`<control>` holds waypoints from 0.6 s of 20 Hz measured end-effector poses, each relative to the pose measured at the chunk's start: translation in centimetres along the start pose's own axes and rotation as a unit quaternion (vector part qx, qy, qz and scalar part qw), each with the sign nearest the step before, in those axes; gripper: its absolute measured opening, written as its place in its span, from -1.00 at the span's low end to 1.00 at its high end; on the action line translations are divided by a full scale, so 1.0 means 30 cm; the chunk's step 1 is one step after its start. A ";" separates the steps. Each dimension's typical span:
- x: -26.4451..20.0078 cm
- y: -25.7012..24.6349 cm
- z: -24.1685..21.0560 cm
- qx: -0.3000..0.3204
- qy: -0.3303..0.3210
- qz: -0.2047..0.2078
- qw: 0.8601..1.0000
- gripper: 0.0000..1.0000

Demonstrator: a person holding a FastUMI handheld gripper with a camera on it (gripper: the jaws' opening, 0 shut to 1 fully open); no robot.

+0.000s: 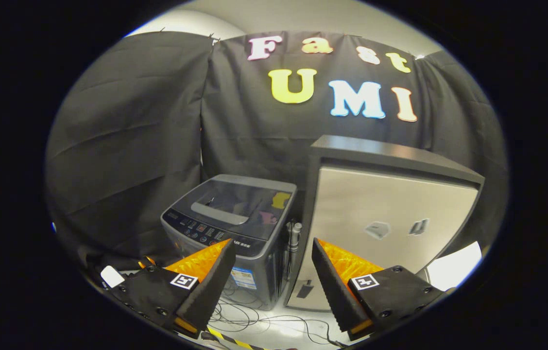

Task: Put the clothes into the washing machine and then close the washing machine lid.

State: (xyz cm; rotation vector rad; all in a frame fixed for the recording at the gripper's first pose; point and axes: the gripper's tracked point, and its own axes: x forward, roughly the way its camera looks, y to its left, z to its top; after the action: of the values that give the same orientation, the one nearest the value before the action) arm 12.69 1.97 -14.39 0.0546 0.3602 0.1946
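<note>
A grey top-loading washing machine [232,218] stands on the floor beyond my fingers, against the black cloth wall. Its dark glass lid [245,199] lies flat and shut, with a control panel along the front edge. My gripper [274,250] is open, well short of the machine and above floor level. Its two black-and-orange fingers [206,272] stand wide apart with nothing between them. I see no clothes.
A tall silver cabinet with a dark top [390,214] stands right of the washer, close beside it. Hoses [293,238] run in the gap between them. Loose cables [264,321] lie on the pale floor ahead, with yellow-black tape [228,339] nearer me.
</note>
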 end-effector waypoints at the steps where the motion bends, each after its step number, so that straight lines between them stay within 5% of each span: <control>1: -0.033 -0.040 0.007 0.013 -0.008 -0.006 1.000 0.97; 12: -0.331 -0.512 0.124 0.055 -0.110 -0.108 0.987 0.93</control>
State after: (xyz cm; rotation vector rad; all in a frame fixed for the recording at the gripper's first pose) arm 7.65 -15.11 -8.85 0.1433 0.1546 -0.0469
